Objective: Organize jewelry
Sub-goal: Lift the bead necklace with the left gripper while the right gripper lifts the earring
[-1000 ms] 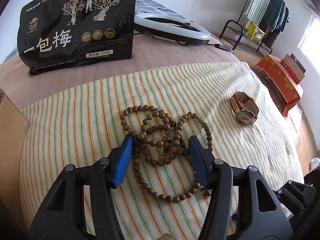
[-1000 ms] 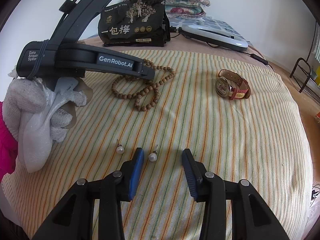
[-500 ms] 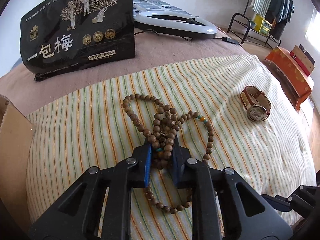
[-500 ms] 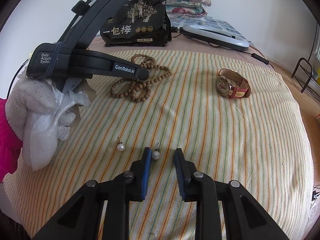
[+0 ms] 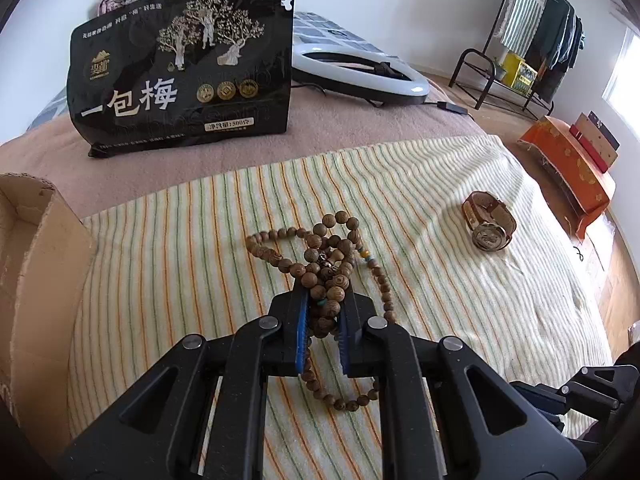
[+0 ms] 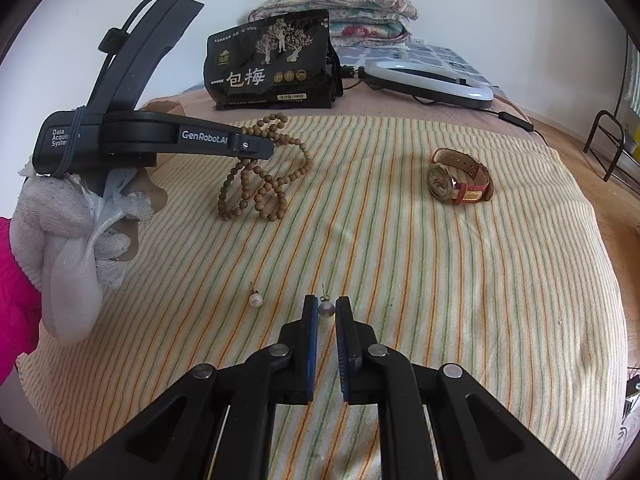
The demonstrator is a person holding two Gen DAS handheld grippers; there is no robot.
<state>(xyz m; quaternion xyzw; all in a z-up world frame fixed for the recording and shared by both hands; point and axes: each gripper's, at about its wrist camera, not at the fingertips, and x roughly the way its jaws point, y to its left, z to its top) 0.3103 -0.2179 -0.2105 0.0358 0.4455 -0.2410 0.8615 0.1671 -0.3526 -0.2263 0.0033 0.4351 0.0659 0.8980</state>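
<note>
My left gripper is shut on a string of brown wooden beads and lifts part of it off the striped cloth; loops hang down, seen also in the right wrist view. My right gripper is shut on a pearl earring on the cloth. A second pearl earring lies just left of it. A brown-strap watch lies to the right, also in the right wrist view.
A cardboard box stands at the left edge. A black snack bag and a white ring light sit behind the striped cloth. A clothes rack and an orange stool stand beyond the bed.
Both grippers closed: the left on the bunched beads, then raised them; the right closed on the nearer pearl earring.
</note>
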